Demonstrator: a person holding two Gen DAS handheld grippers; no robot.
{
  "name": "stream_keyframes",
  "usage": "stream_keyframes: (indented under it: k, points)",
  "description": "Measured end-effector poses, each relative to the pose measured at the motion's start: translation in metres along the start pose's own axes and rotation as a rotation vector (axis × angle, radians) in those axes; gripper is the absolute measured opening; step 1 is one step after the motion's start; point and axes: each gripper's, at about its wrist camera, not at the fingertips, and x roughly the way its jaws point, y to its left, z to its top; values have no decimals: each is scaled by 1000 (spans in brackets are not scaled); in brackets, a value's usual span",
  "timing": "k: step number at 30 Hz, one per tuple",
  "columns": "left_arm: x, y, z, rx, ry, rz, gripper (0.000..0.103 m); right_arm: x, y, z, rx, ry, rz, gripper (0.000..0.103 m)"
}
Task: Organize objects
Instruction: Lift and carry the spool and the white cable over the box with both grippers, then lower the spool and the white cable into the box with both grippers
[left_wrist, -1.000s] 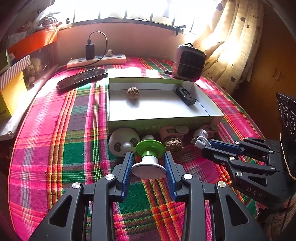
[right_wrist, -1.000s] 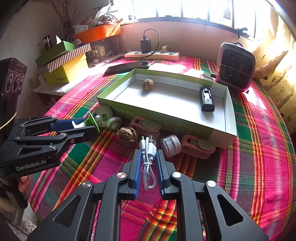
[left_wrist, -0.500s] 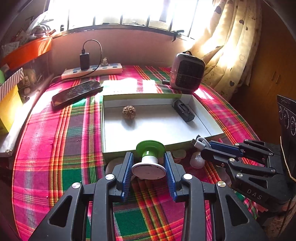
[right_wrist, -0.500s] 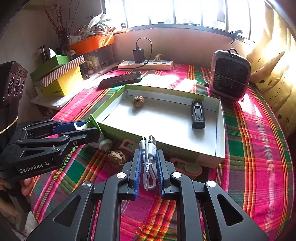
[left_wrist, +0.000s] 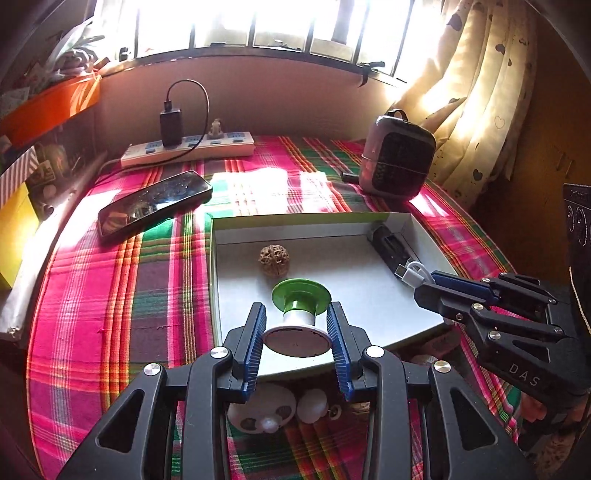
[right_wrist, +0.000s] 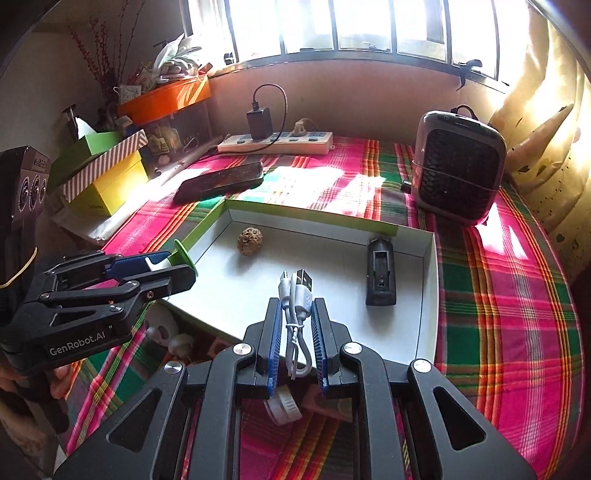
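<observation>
My left gripper (left_wrist: 297, 314) is shut on a green-and-white spool-shaped holder (left_wrist: 300, 314), held above the near part of the open white box (left_wrist: 369, 295). My right gripper (right_wrist: 294, 310) is shut on a bundled white USB cable (right_wrist: 295, 295), also over the box (right_wrist: 236, 288). Inside the box lie a walnut (left_wrist: 274, 259) (right_wrist: 249, 240) and a black battery charger (right_wrist: 380, 275) (left_wrist: 391, 247). From the left wrist view the right gripper (left_wrist: 424, 284) enters at the right with the cable (left_wrist: 412, 273). From the right wrist view the left gripper (right_wrist: 177, 264) enters at the left.
Small items remain on the plaid cloth in front of the box: a white panda-faced piece (left_wrist: 262, 411), a small white bulb (left_wrist: 312, 404), a ribbed white cap (right_wrist: 282, 406). Behind the box are a phone (left_wrist: 155, 201), a power strip (left_wrist: 188, 147), a small heater (left_wrist: 399, 158). Stacked boxes (right_wrist: 103, 173) stand left.
Both grippers have moved forward from the items in front of the box to over its inside, each still holding its object. The loose items now lie beneath and behind the fingers.
</observation>
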Motion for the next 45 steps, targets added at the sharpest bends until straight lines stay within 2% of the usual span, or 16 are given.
stream_keyframes:
  k: [17, 34, 45]
  points:
    - [42, 15, 19, -33, 44, 51, 32, 49, -21, 34, 24, 41, -35, 17]
    - [59, 13, 24, -8, 47, 99, 32, 79, -24, 37, -5, 99, -57, 17]
    - [62, 13, 24, -10, 44, 91, 32, 89, -24, 37, -13, 114, -70, 17]
